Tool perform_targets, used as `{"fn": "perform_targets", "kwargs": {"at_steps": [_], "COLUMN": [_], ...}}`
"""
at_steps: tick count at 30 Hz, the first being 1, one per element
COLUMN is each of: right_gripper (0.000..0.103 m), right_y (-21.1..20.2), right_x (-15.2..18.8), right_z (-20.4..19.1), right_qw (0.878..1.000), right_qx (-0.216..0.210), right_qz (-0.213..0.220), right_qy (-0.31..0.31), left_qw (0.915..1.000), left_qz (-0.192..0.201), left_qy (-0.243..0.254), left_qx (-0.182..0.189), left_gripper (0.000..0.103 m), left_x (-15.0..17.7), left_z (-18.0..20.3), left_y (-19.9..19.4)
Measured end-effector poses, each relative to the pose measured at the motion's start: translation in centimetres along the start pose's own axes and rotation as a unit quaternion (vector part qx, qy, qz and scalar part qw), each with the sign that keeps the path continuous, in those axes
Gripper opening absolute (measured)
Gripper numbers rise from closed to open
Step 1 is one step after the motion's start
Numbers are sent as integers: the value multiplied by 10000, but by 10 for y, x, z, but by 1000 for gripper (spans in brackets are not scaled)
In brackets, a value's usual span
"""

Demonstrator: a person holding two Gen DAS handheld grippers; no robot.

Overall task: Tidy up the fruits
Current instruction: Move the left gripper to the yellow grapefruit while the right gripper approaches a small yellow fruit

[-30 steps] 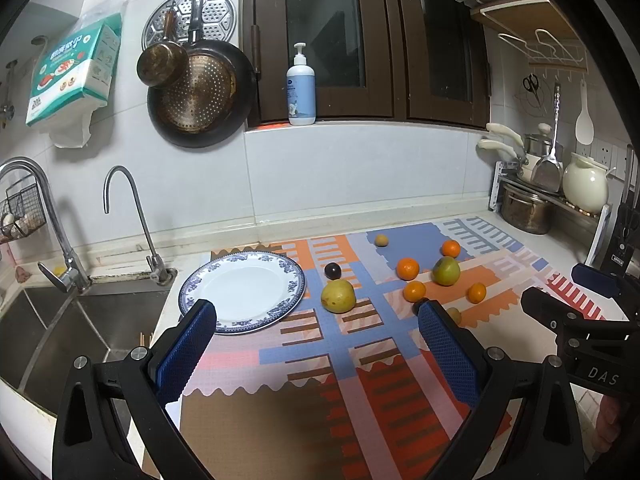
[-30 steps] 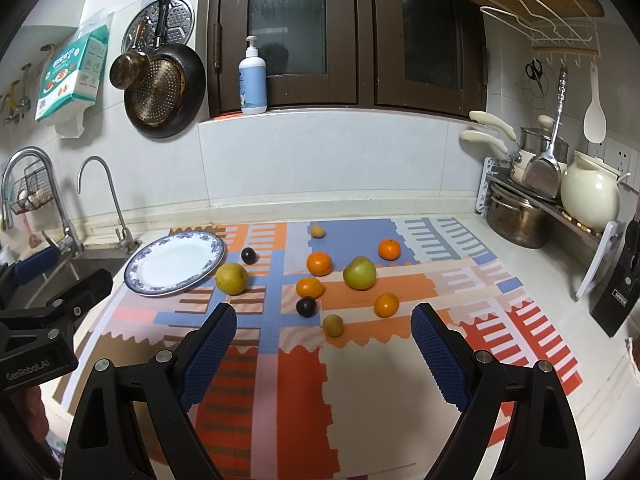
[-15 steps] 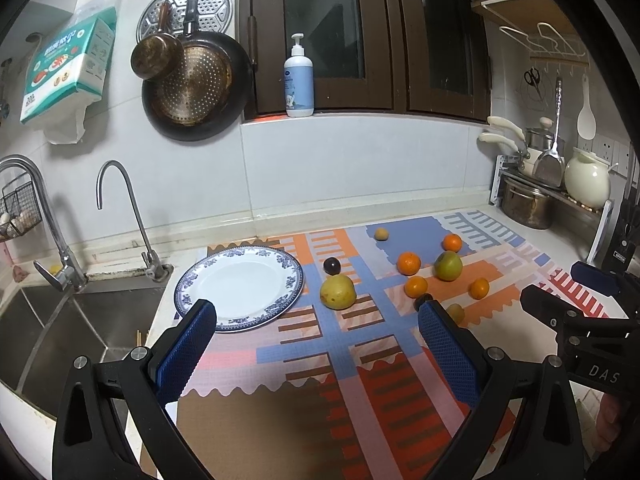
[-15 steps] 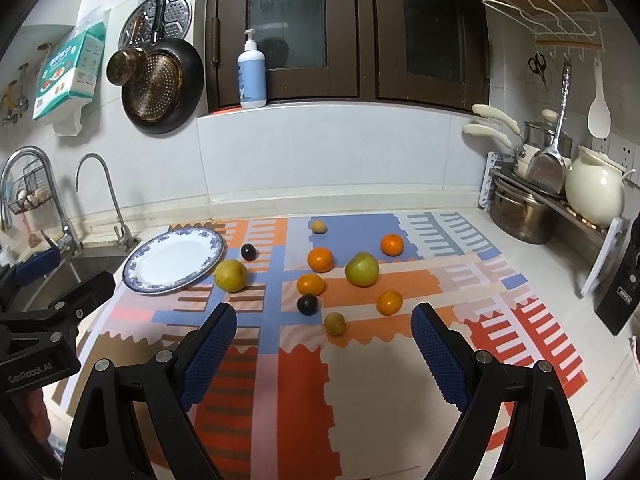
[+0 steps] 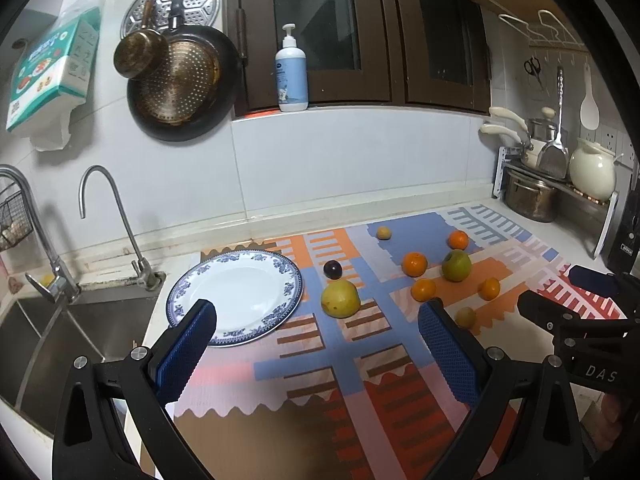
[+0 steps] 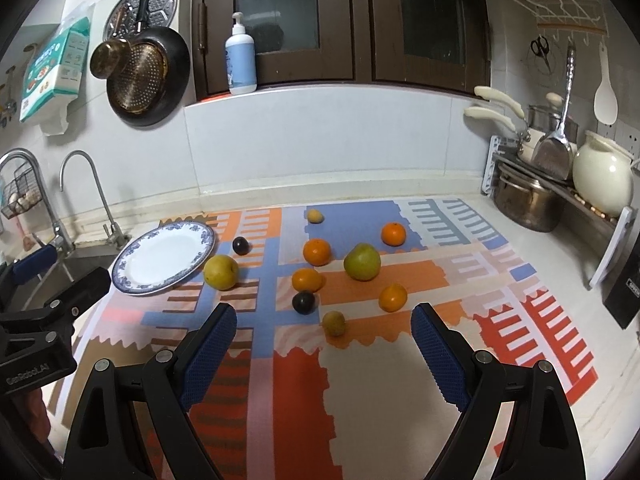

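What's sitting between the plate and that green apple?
In the right wrist view, a yellow fruit beside the plate, then two oranges before the green apple.

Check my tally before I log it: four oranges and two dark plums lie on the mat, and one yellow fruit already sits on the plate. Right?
Not quite. The plate holds nothing; the big yellow fruit lies on the mat beside its rim, as the right wrist view shows. The four oranges and two dark plums on the mat are counted correctly.

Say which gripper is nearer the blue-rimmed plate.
Left. The left gripper hovers by the plate, one finger over its rim; the right gripper is farther, over the mat.
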State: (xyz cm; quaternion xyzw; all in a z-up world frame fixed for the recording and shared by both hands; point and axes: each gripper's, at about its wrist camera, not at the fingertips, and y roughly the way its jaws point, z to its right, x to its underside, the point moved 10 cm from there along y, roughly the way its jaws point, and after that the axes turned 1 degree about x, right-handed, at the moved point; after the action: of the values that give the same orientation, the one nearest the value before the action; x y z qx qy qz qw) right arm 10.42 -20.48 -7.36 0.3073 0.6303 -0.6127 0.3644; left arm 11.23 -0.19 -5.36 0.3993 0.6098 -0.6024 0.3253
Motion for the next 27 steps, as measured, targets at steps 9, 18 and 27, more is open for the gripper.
{"fn": "perform_targets", "kwargs": {"at_steps": [9,18,27], "right_gripper": [90,90,89], "right_y": [27,56,88], "right_x": [2,6,14], "right_z": [5,10,8], "right_qw": [9996,9984,9961], "right_qx": [86,216,236], "right_qz": [-224,-487,-824], "right_qy": [118,204,215], "left_qw": [9997,9983,9953], "left_qz": [-91,-202,-497], "left_qy": [228,524,762], "left_qx": [61,169,321], "left_gripper": [102,102,101], "left_x": [-3,-6,4], "left_z": [4,7,8], "left_y": [30,64,107]}}
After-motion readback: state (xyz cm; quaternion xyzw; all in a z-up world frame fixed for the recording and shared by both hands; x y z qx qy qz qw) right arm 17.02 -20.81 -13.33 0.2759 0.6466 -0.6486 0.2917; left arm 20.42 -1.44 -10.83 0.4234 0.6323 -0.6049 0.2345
